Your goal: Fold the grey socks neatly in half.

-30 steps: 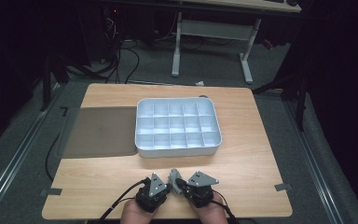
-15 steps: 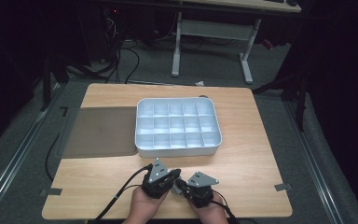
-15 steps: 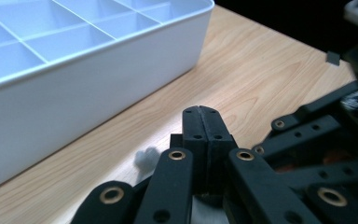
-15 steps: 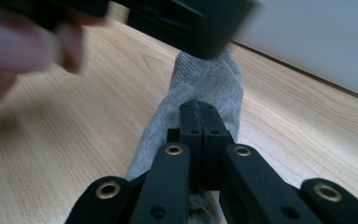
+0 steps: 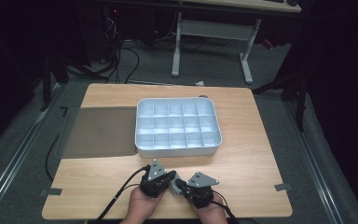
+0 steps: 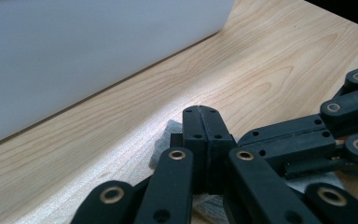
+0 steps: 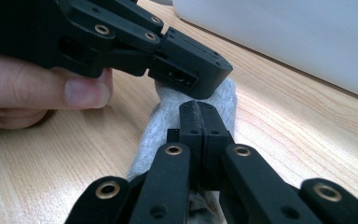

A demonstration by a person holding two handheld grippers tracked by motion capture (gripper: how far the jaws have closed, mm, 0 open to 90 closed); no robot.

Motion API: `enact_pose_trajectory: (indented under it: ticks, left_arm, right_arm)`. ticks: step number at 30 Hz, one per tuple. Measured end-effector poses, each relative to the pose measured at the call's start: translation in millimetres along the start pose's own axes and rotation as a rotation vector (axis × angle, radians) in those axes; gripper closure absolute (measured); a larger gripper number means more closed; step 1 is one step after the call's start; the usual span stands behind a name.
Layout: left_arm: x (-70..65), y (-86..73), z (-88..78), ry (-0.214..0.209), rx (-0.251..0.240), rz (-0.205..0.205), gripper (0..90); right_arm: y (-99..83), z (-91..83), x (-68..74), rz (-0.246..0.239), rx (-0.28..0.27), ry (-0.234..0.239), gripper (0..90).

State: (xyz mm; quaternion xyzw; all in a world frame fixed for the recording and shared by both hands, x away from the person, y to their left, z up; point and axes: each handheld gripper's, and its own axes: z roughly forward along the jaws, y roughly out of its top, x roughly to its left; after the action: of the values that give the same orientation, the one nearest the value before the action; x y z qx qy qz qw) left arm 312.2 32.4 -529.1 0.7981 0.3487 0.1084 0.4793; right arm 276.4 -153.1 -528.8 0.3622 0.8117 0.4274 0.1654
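Observation:
A small grey cloth (image 5: pixel 175 187) lies on the wooden table near its front edge, between my two grippers. My left gripper (image 5: pixel 172 180) points right, and its jaws are shut on the cloth's far end (image 6: pixel 165 140). My right gripper (image 5: pixel 180 185) points left toward it, its jaws closed on the cloth's near part (image 7: pixel 168 116). In the right gripper view the left gripper (image 7: pixel 212 77) crosses just above my own shut tips (image 7: pixel 198 106), with a thumb (image 7: pixel 51 88) beside it. The left gripper view shows my tips (image 6: pixel 201 112) and the right gripper (image 6: pixel 307 135) alongside.
A white tray (image 5: pixel 177 150) split into several compartments stands mid-table, just beyond the grippers; its wall shows close by (image 6: pixel 74 56) (image 7: pixel 284 32). A dark mat (image 5: pixel 100 130) lies left of it. Bare wood stretches to both sides of the hands.
The left hand has shifted a little away from the front edge, and its gripper now lies pointing right across the right gripper's tips. The right gripper has stayed put.

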Motion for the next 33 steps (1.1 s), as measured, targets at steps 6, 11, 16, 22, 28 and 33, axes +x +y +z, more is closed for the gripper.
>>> enact_pose_trajectory:
  ticks: [6,11,16,22,28,33]
  left_arm:
    - [-0.7,-1.7,0.3,0.005,-0.008,0.008,90.0]
    - [-0.7,-1.9,0.4,0.006,-0.008,0.011,90.0]
    - [-0.8,-2.0,0.5,0.003,-0.007,0.014,90.0]
    - [-0.4,-1.7,0.8,0.002,-0.005,0.007,90.0]
    - [-0.4,-1.8,0.6,0.003,-0.005,0.006,90.0]
    - [-0.5,-1.8,0.5,0.003,-0.005,0.01,90.0]
  right_arm:
    - [0.9,-12.7,0.0,0.022,-0.044,-0.012,89.4]
    - [0.8,-25.1,10.7,-0.008,-0.038,0.04,88.2]
    - [-9.7,-18.0,13.7,0.007,0.016,0.041,90.0]
    - [-12.9,-17.5,11.1,0.023,0.034,0.071,90.0]
    - [-1.4,-30.8,3.5,0.046,-0.026,0.057,83.1]
    - [8.5,-28.8,-8.2,0.1,-0.012,0.063,68.2]
